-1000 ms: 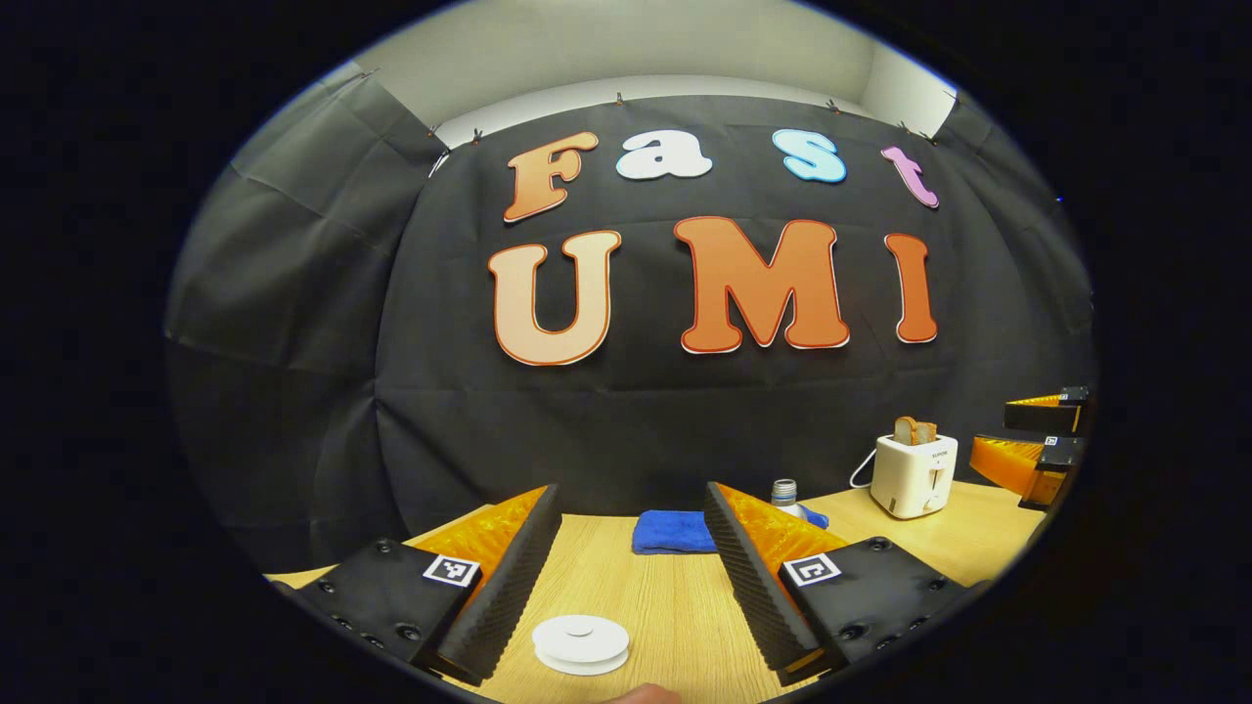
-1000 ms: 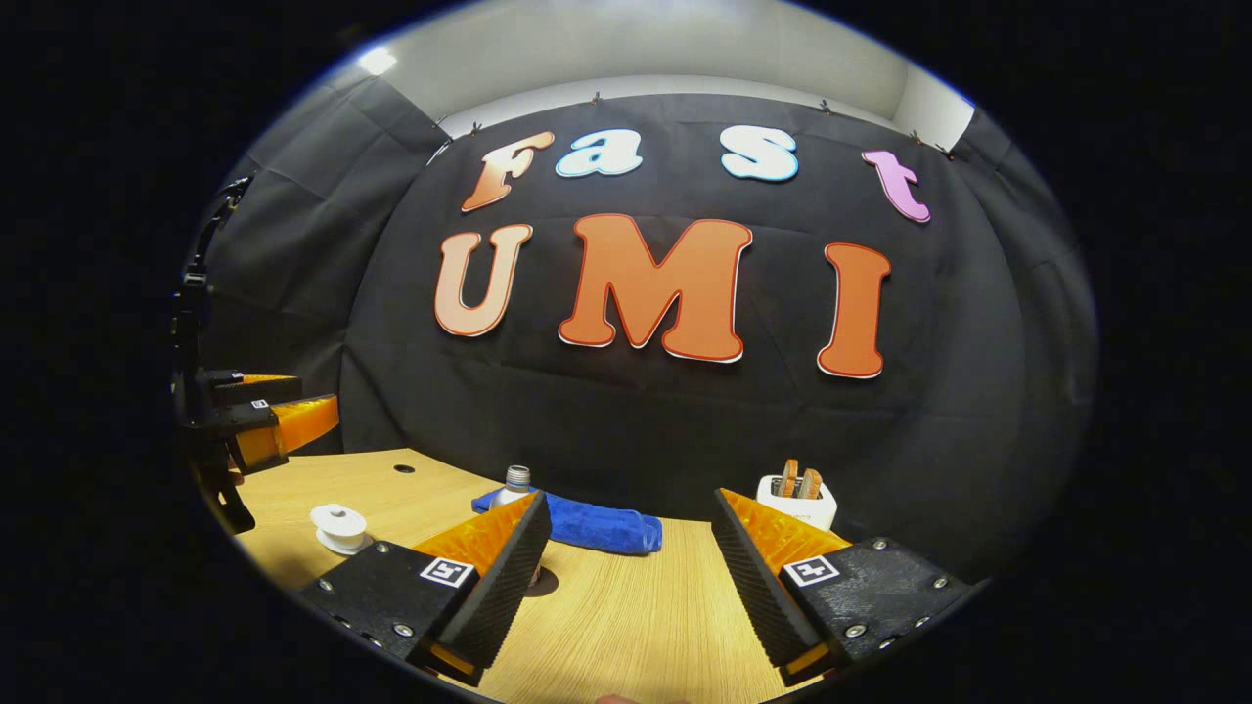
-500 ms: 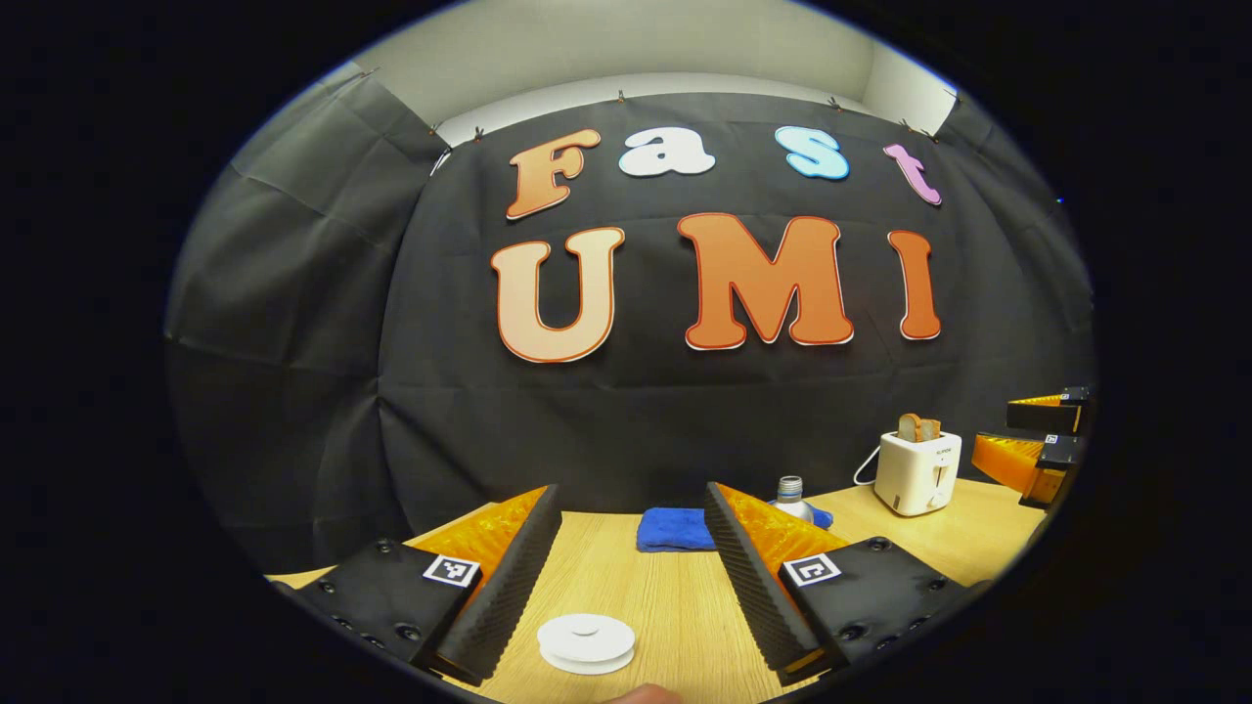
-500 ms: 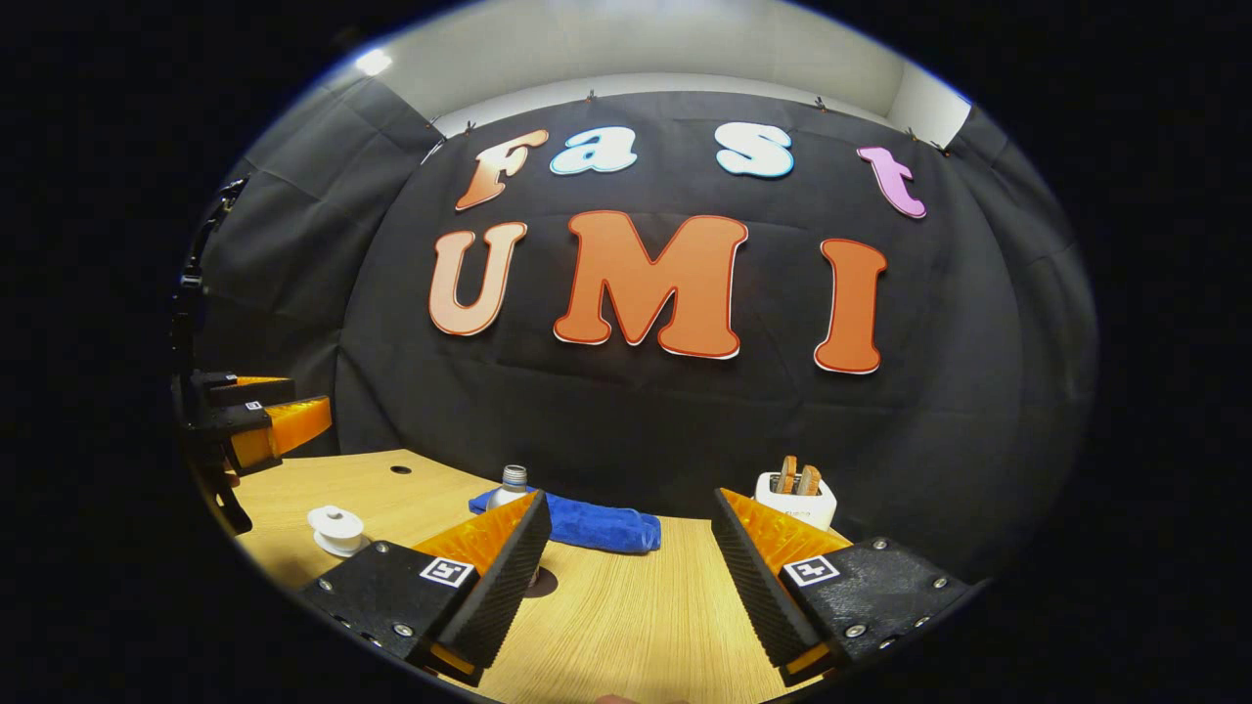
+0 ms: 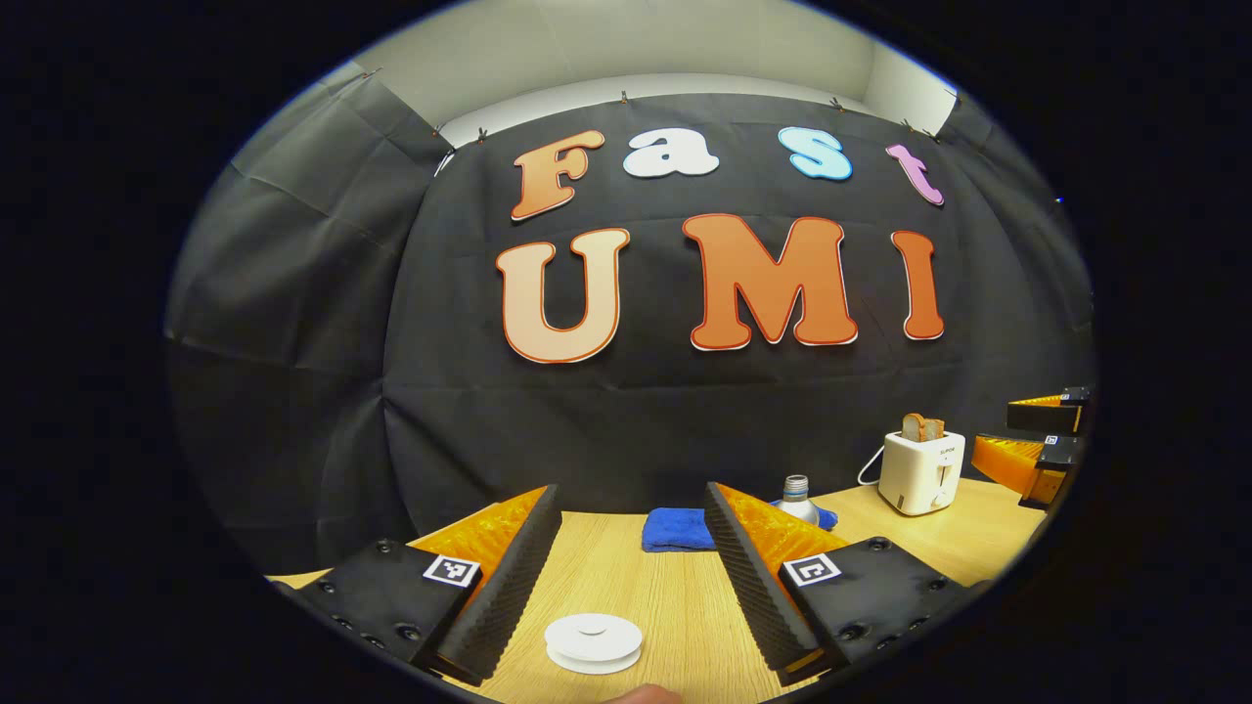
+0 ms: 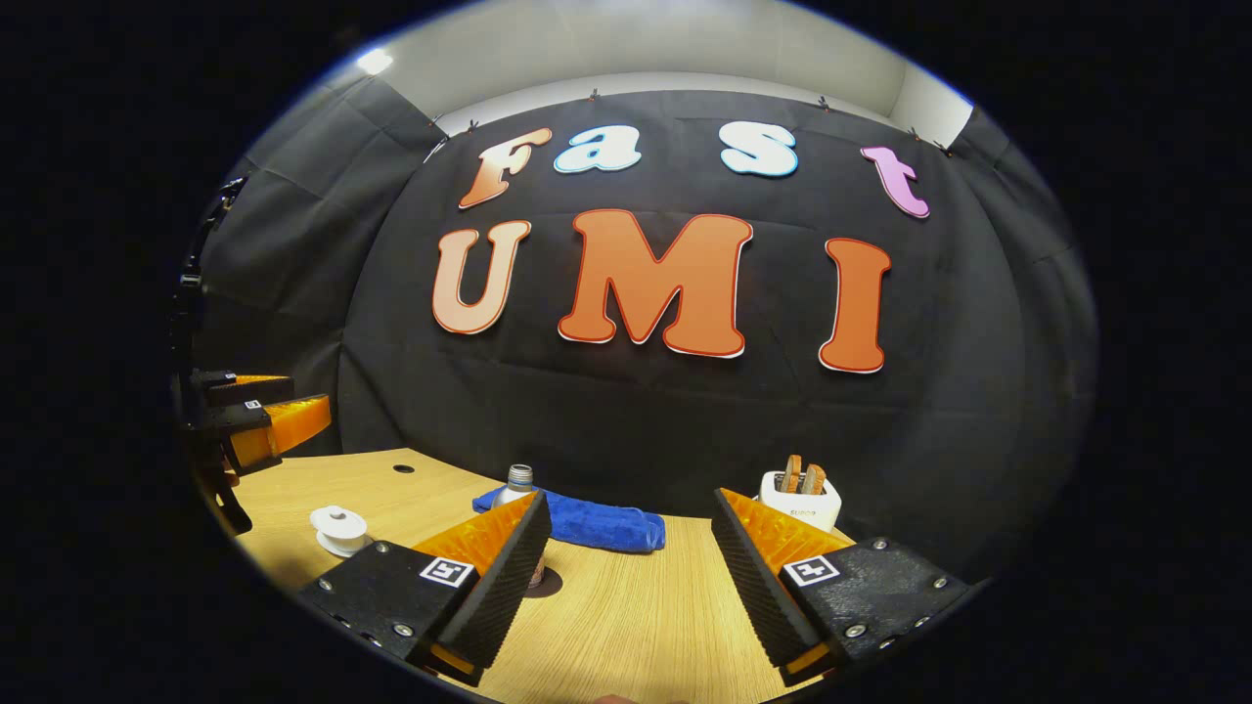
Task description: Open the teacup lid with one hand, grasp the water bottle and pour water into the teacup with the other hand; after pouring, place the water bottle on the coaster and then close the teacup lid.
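Left gripper point(image 5: 631, 567): jaws spread wide, nothing between the pads, held above the wooden table point(image 5: 675, 606); seen far off at the left edge of the right gripper view.
Teacup lid point(image 5: 594, 642): white, round, knobbed, low in the left gripper view, in the gap between the jaws but nearer the left finger, touching neither.
Right gripper point(image 6: 631, 567): jaws spread wide, holding nothing.
Water bottle point(image 6: 516, 486): metal, cap end up, mostly hidden behind the right gripper's left finger, outside the gap; base beside a dark round coaster point(image 6: 544, 583).
Blue cloth point(image 6: 597, 525): folded, just behind the bottle.
Toaster point(image 5: 919, 472): white, bread slices in the slots, well apart at the right.
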A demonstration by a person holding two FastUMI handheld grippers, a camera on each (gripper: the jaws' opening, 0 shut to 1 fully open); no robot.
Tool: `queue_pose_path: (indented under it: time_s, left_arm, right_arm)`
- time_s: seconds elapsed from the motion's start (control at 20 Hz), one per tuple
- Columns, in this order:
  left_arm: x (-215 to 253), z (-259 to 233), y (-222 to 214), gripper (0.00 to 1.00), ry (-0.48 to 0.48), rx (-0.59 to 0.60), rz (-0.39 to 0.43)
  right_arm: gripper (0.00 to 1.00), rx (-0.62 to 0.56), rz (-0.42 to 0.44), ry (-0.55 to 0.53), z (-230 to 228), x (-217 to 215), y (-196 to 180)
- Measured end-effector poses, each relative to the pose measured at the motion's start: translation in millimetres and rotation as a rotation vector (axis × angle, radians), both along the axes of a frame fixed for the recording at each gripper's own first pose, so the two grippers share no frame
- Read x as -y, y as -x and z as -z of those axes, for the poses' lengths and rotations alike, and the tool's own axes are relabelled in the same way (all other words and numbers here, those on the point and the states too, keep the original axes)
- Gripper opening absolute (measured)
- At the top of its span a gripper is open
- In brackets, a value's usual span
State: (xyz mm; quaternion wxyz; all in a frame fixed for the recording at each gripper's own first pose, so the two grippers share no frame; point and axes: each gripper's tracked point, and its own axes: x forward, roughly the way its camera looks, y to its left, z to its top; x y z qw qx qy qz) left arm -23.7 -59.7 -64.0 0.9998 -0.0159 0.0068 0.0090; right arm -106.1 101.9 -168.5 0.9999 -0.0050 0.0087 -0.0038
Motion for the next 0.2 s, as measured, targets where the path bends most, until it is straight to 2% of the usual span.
queue_pose_path:
  time_s: [0.2]
  left_arm:
    - [-0.8,-0.3,0.7,1.0,0.001,0.001,-0.001]
  right_arm:
    - [0.99,-0.001,-0.004,0.003,0.8,-0.7,0.4]
